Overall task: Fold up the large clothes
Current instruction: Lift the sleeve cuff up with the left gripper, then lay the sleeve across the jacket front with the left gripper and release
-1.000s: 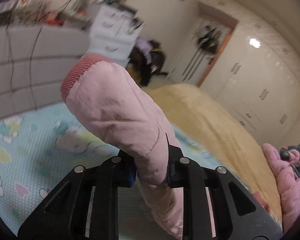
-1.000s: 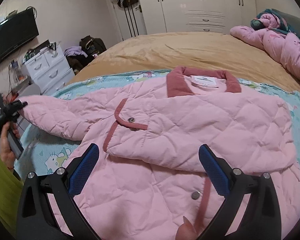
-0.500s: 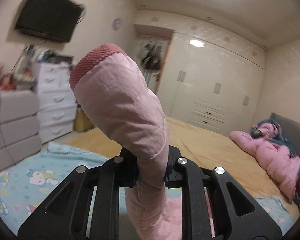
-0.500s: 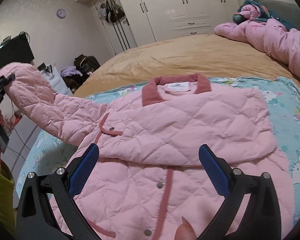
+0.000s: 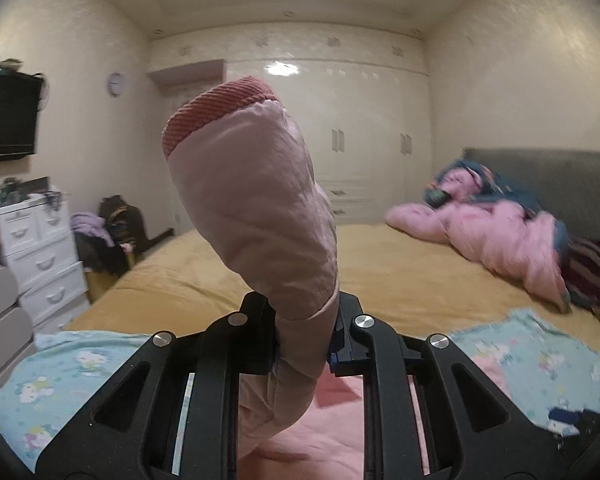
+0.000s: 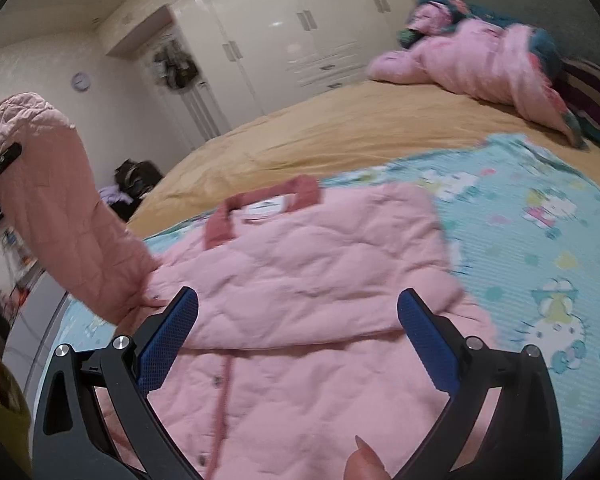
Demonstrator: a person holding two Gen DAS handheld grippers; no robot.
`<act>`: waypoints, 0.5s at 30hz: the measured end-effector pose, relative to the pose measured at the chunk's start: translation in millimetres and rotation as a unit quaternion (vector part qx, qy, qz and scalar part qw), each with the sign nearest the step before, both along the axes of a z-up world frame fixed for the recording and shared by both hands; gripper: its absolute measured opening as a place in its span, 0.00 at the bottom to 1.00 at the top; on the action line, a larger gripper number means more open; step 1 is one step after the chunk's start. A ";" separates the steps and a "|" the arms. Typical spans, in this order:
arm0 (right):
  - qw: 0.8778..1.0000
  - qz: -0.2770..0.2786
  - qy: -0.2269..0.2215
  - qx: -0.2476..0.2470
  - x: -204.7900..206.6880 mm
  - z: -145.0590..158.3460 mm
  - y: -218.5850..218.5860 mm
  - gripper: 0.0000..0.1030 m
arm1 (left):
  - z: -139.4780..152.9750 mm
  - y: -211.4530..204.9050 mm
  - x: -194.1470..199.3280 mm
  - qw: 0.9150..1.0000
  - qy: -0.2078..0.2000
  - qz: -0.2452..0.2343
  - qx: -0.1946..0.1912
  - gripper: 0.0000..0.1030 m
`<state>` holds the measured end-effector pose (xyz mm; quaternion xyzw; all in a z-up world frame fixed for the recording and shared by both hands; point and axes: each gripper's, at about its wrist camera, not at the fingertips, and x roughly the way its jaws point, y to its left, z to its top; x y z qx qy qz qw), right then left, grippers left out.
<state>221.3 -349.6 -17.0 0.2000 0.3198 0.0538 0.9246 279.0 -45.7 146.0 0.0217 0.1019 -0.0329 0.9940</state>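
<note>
A pink quilted jacket [image 6: 312, 280] with a dark pink collar lies front up on a light blue cartoon-print sheet [image 6: 540, 216]; its right side is folded across the chest. My left gripper [image 5: 302, 340] is shut on the jacket's sleeve [image 5: 260, 216], which stands up past the jaws with its ribbed dark pink cuff on top. In the right wrist view that sleeve [image 6: 60, 216] is lifted high at the left, with the left gripper's black tip at the frame edge. My right gripper [image 6: 298, 340] hovers open over the jacket's lower front, with nothing between its blue pads.
The yellow bedspread [image 5: 400, 272] stretches behind the sheet. A crumpled pink quilt [image 5: 496, 236] and a striped pillow [image 5: 592, 272] lie by the grey headboard. White drawers [image 5: 40, 248], a wall television [image 5: 4, 116], a dark bag [image 5: 120, 220] and white wardrobes [image 5: 340, 140] line the room.
My left gripper has swung the held sleeve up and toward the jacket body, rolling upright. The right gripper has shifted across the jacket and stayed open.
</note>
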 end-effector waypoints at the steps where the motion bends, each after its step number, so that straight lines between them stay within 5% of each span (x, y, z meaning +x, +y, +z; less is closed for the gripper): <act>1: 1.000 -0.005 0.005 0.016 0.5 -1.6 -11.1 0.96 | -7.2 -11.2 0.7 1.000 0.004 -0.009 0.005 0.10; 15: 0.982 -0.125 -0.009 0.144 -23.3 -4.1 -119.9 0.96 | -114.5 -107.0 7.9 0.988 0.079 -0.092 0.099 0.10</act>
